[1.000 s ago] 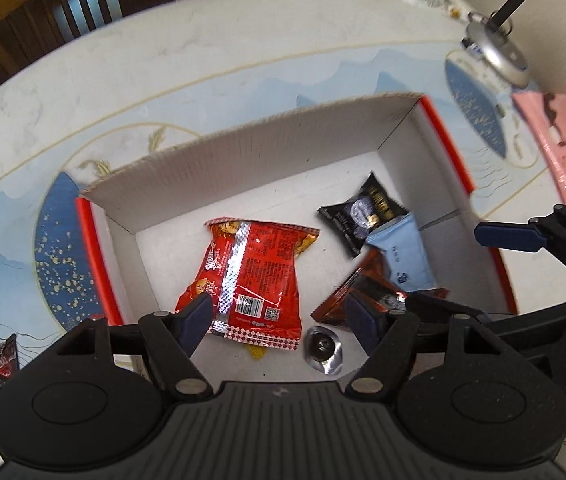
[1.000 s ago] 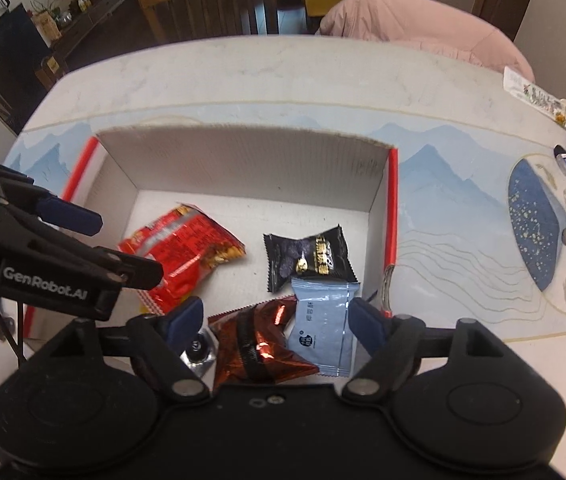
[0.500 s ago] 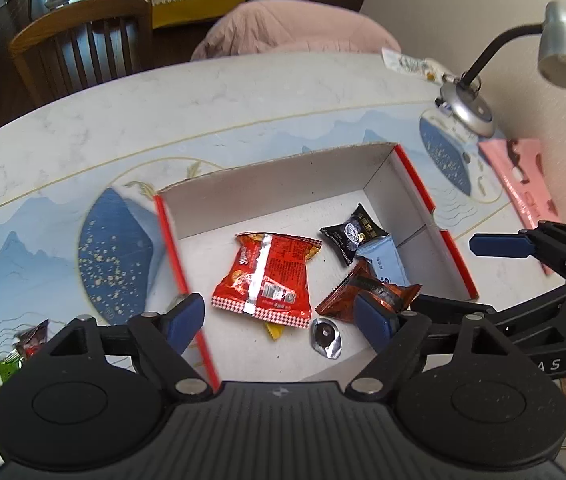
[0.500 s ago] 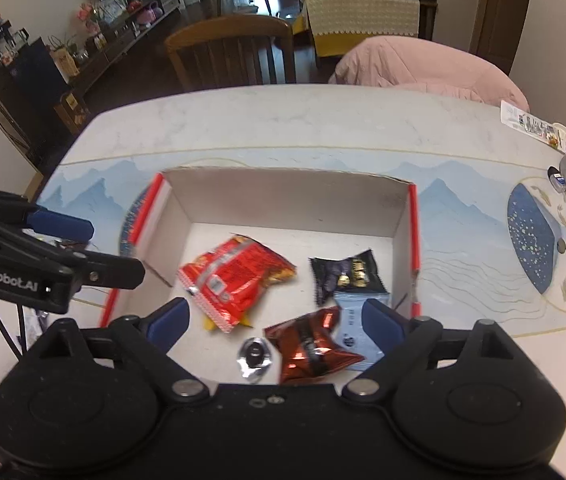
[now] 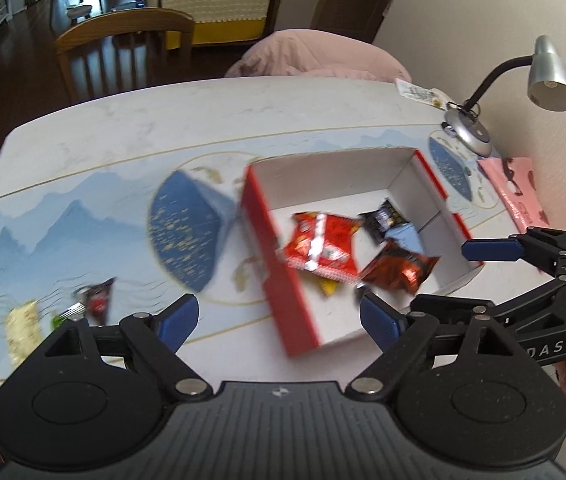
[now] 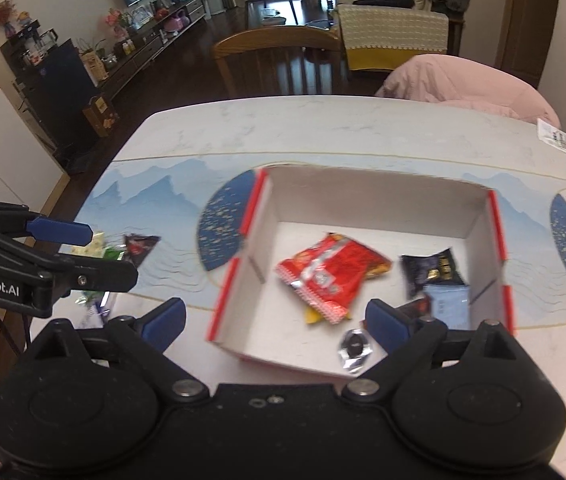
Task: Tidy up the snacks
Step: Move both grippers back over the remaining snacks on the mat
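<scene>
A white cardboard box with red rims [image 5: 271,236] [image 6: 379,204] sits on the table. Inside lie a red snack bag [image 5: 321,242] [image 6: 331,276], a black packet [image 5: 383,218] [image 6: 431,270], a light blue packet [image 5: 405,238] [image 6: 449,304], a dark red foil packet [image 5: 399,268] and a small silver-wrapped candy [image 6: 355,348]. Loose snacks lie on the table left of the box: a dark triangular packet [image 5: 97,300] [image 6: 139,246] and a pale packet [image 5: 23,330]. My left gripper [image 5: 279,320] is open and empty above the box's near left corner. My right gripper [image 6: 273,318] is open and empty above the box.
A silver desk lamp [image 5: 539,80] stands at the table's far right by the wall. A pink sheet [image 5: 517,192] lies beside it. A wooden chair [image 5: 123,48] and a pink-covered seat [image 5: 319,60] stand behind the table. A wrapped packet [image 6: 563,142] lies at the far right edge.
Both grippers have risen and pulled back from the box, both views shifting left. The loose snacks at the left have come into view. The snacks in the box have not moved.
</scene>
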